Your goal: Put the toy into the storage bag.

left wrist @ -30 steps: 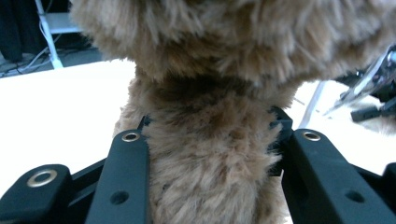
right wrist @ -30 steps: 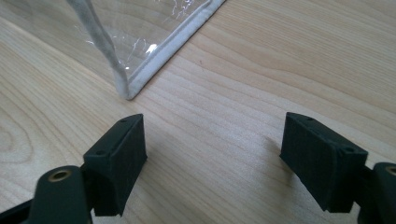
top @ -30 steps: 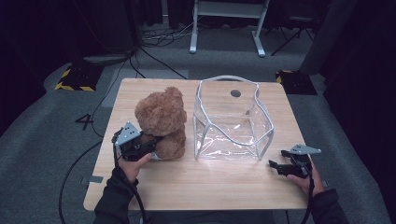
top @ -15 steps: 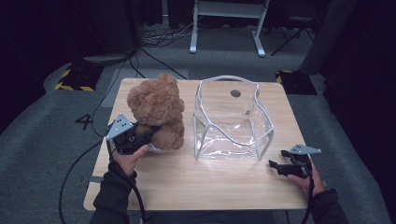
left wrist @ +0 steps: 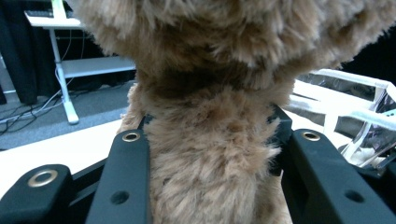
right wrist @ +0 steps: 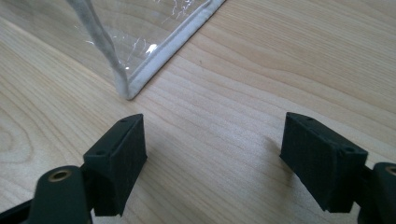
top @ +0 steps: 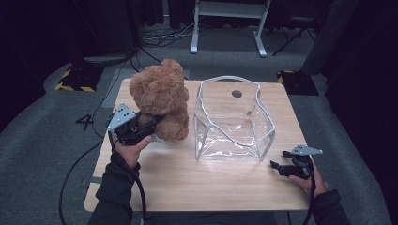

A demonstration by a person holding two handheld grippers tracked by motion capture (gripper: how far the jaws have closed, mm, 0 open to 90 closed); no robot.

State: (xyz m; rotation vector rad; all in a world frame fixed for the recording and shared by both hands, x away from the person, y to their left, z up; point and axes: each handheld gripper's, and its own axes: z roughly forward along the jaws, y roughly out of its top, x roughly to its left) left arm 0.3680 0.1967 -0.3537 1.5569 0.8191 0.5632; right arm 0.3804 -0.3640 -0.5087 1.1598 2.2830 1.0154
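the fluffy brown teddy bear [top: 159, 98] is cut off in the left gripper view, where its head runs off the top edge and its face cannot be made out; in the high view its lower body hides the tips of the left tongs [top: 152, 123], and whether its feet touch the light wooden table [top: 187, 183] is hard to tell. the left tongs are clamped on the bear's furry body [left wrist: 210, 158], one black jaw on each side. the clear plastic bag with white piping [top: 234, 119] stands open just beside the bear, with nothing visible inside. the right tongs [top: 278, 165] rest spread wide near the bag's corner [right wrist: 128, 91], gripping nothing
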